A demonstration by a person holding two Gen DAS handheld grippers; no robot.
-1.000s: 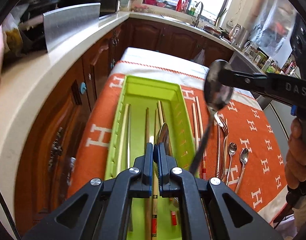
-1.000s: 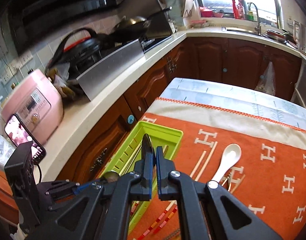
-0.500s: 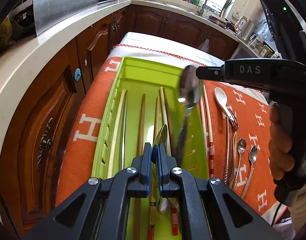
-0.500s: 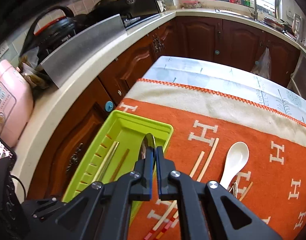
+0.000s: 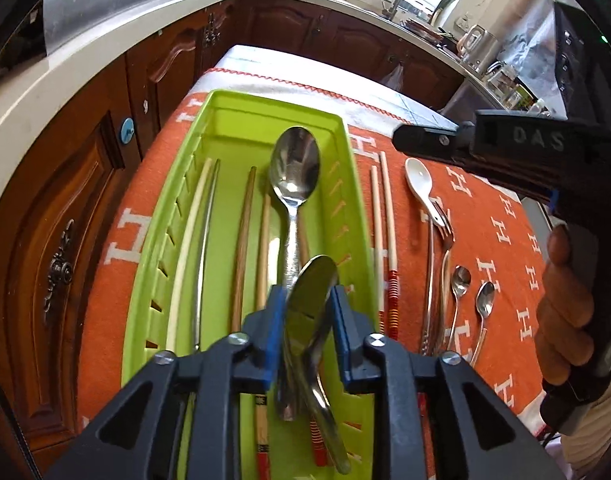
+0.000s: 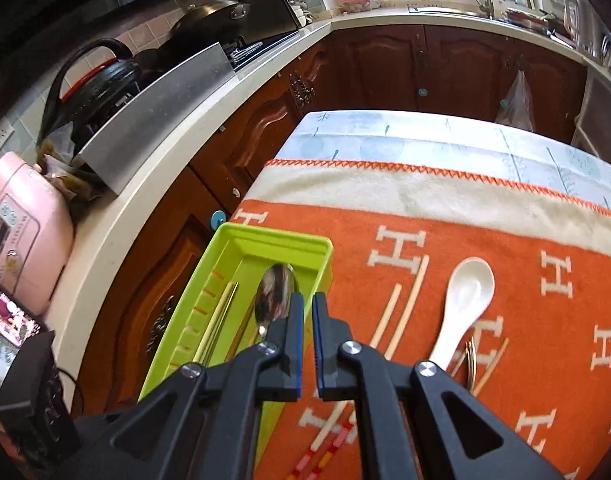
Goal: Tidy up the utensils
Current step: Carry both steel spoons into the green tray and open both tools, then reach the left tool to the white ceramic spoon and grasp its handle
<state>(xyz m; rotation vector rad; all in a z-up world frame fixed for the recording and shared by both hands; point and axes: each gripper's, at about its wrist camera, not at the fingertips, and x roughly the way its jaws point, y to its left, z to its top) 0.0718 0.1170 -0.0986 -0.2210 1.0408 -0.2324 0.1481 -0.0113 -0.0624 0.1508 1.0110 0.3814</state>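
Note:
A lime green utensil tray [image 5: 153, 240] lies on the orange cloth and holds several chopsticks [image 5: 243, 240] and a large steel spoon [image 5: 295, 168]. My left gripper [image 5: 307, 304] is open just above the tray; a second steel spoon [image 5: 311, 300] lies tilted between its fingers. My right gripper [image 6: 304, 308] is empty, its jaws a narrow gap apart, above the tray's right edge [image 6: 325, 256]; the large spoon [image 6: 275, 292] lies just left of it. On the cloth lie two pale chopsticks [image 5: 383, 208], a white ceramic spoon [image 5: 421, 188], a fork [image 5: 445, 240] and two small spoons [image 5: 471, 292].
The cloth-covered table [image 6: 425, 204] stands beside wooden cabinets [image 5: 85, 200] and a pale countertop [image 6: 117, 208]. A pink cooker [image 6: 21, 224], a steel splash guard [image 6: 157, 108] and pans [image 6: 213, 16] sit on the counter. A sink [image 6: 485, 4] lies at the back.
My right gripper carried the large spoon over the tray and let it go; it now lies in the tray. My left gripper opened around the second spoon.

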